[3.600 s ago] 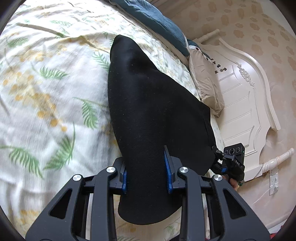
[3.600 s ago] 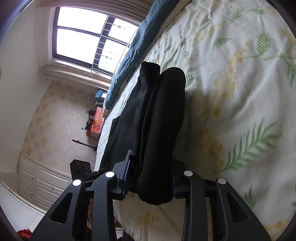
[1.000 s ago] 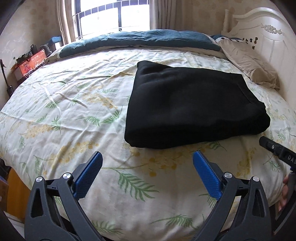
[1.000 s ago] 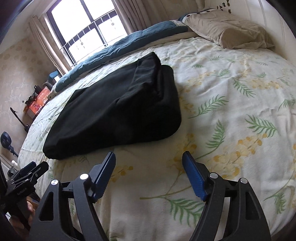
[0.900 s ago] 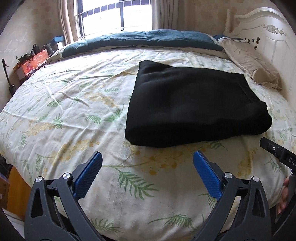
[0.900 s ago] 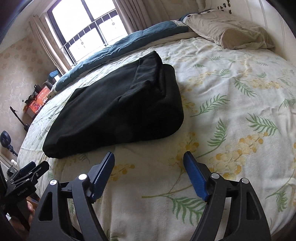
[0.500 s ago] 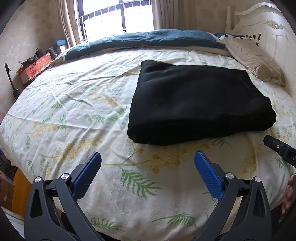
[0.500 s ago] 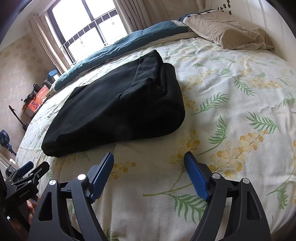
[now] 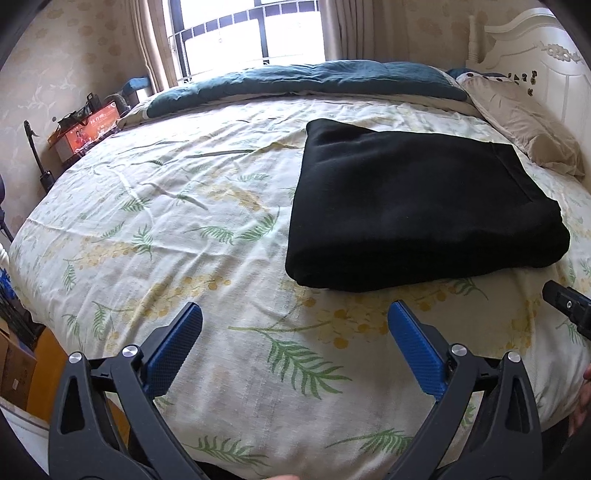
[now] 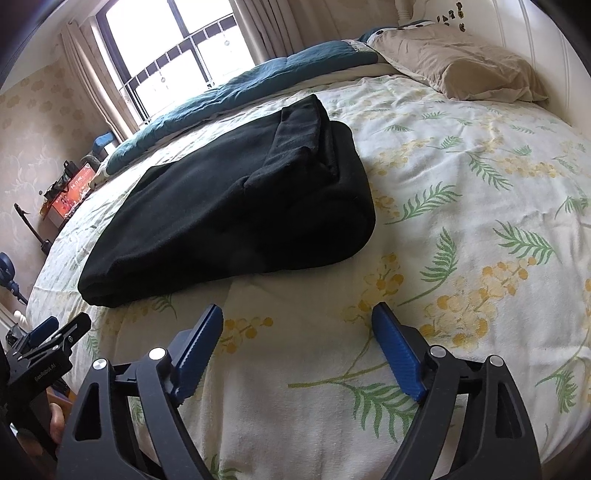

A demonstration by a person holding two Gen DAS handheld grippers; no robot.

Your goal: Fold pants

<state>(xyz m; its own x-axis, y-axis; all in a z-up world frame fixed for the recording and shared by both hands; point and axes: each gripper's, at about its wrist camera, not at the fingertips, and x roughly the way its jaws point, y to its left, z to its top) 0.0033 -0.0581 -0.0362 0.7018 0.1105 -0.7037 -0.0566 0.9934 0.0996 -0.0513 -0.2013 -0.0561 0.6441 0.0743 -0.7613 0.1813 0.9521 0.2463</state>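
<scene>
Nearest in the left wrist view, the left gripper (image 9: 294,325) stands spread wide over bare sheet, nothing between its blue pads. In the right wrist view the right gripper (image 10: 297,325) is likewise spread; its jaws have just been opening, and nothing lies between them. Both point down at the near edge of the bed (image 9: 155,206), clear of the cloth, which suggests the hands are drawn off so as not to disturb the fold.

Just beyond the fingertips lie the pants (image 9: 417,210), a black, roughly rectangular bundle flat on the floral sheet, untouched by either tool. Its layers are stacked, with the thick rounded fold at the right end and a hemmed band showing on top in the right view. Judged from this, the folding appears complete or nearly so.

Farther off: a beige pillow (image 9: 524,122) by the white headboard (image 9: 554,55), a teal quilt (image 9: 314,79) along the far side, then the window (image 9: 251,33).
</scene>
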